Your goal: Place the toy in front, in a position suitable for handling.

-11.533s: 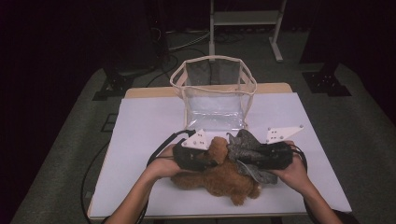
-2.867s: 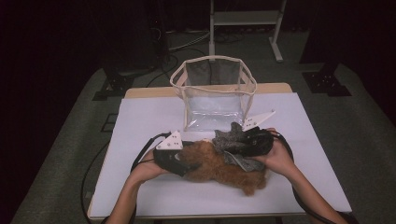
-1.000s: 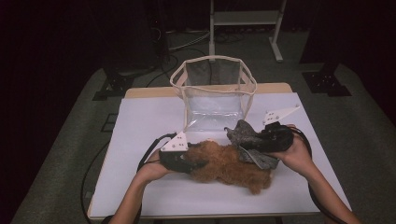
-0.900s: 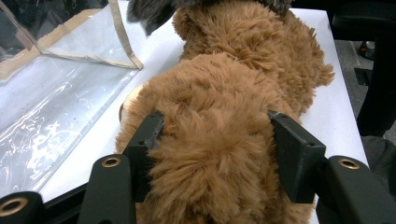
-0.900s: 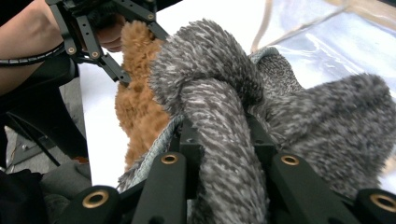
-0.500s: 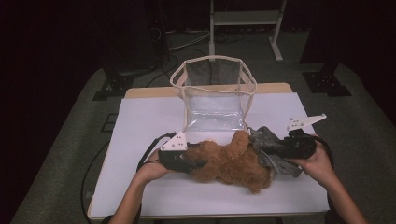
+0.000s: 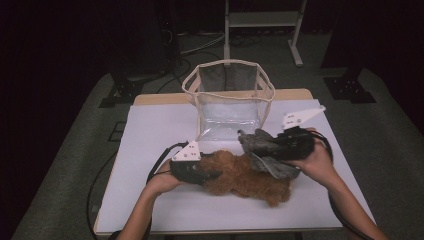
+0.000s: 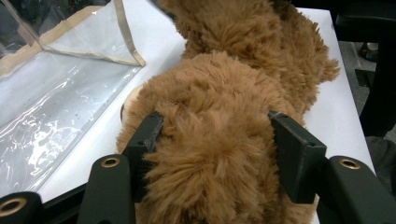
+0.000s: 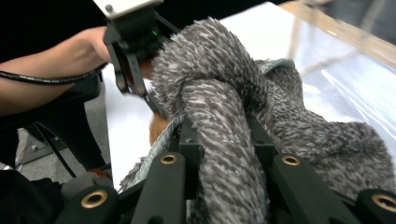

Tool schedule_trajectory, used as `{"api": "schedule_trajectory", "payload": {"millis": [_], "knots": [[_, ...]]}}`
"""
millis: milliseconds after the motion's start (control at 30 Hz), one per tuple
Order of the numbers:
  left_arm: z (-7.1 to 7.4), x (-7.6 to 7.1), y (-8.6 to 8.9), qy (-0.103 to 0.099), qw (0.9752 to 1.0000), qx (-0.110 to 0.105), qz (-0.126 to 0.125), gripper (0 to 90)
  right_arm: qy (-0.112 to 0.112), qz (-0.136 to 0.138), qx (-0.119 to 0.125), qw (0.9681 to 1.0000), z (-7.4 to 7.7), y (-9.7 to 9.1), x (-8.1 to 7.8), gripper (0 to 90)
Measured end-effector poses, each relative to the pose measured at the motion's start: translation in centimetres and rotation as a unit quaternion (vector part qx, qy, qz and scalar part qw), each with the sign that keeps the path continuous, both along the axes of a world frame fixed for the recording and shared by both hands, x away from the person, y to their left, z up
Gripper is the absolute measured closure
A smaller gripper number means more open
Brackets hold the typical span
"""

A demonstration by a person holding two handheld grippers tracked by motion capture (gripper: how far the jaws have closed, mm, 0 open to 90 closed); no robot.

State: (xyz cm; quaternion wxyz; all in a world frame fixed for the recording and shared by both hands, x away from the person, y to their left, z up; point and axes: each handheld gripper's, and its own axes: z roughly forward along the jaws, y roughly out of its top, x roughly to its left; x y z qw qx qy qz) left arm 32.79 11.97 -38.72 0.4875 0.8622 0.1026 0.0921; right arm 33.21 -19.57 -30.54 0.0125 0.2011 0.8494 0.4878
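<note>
I have a white desk in front of me with a clear bag standing open at the middle of its far edge. Nearer my edge, about mid-desk and a little toward the right, lies the bear, a brown plush toy stretched sideways. Over its right end sits the grey garment, a small knitted piece, partly lifted off the fur and just in front of the bag's near right corner.

The bear looks light, soft and springy; it squashes under a grip and should not slip, since the pile gives the pads plenty to bite. I judge the thick body the best place to hold it, not a limb, which would fold and let it swing. The garment is lighter still, limp and stretchy, so it will drape and drag against the fur; a bunched fold near its edge holds better than a single layer.

My left gripper is closed well in on the bear's body, the fur bulging between the two pads, pinning it on the desk. My right gripper is squeezed down on a thick roll of the garment, held above the bear's right end. Nothing here is fragile; the risk, as I judge it, is the knit snagging or the bear dragging along.
</note>
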Motion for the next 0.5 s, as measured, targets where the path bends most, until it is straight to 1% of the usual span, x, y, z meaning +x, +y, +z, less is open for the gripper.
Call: {"api": "schedule_trajectory", "payload": {"millis": [33,100,167,200,233,267,300,333,367,433,467,500], "knots": [[0.0,0.0,0.0,-0.001,1.0000,0.000,0.000,41.8,0.000,0.009,-0.001,1.0000,-0.1,1.0,0.4,73.0],[0.0,0.0,-0.1,-0.004,1.0000,0.001,-0.001,41.8,0.003,0.022,-0.010,0.9997,-0.5,2.9,1.1,73.0],[0.0,-0.1,-0.1,-0.005,1.0000,0.001,-0.002,41.9,0.009,0.031,-0.022,0.9993,-1.1,4.3,1.6,73.0],[0.0,-0.1,-0.1,-0.005,1.0000,0.001,-0.002,41.8,0.011,0.033,-0.038,0.9987,-1.6,5.1,2.0,72.9],[0.0,-0.1,-0.1,-0.005,1.0000,0.000,-0.002,41.8,0.016,0.032,-0.049,0.9982,-2.2,5.6,2.2,72.9],[0.0,-0.1,-0.1,-0.005,1.0000,0.001,-0.003,41.8,0.018,0.032,-0.058,0.9977,-2.6,5.8,2.4,72.9],[0.0,-0.1,-0.1,-0.005,1.0000,0.001,-0.003,41.6,0.022,0.031,-0.073,0.9967,-3.4,6.0,2.6,72.9],[-0.1,-0.1,-0.1,-0.005,1.0000,0.004,-0.004,41.3,0.025,0.029,-0.080,0.9960,-3.8,5.9,2.7,72.9],[-0.1,-0.1,-0.1,-0.005,1.0000,0.003,-0.004,40.9,0.032,0.026,-0.082,0.9958,-4.5,5.6,2.9,73.1],[-0.1,0.0,-0.1,-0.003,1.0000,0.000,-0.002,38.9,0.042,0.016,-0.076,0.9961,-5.0,4.9,3.0,73.8],[-0.1,0.0,0.0,-0.004,1.0000,0.001,-0.003,37.0,0.038,0.013,-0.078,0.9961,-5.1,4.5,3.0,73.9],[-0.1,0.0,0.0,-0.005,1.0000,0.000,-0.004,36.0,0.040,0.011,-0.078,0.9960,-5.2,4.3,2.9,74.1]]}}
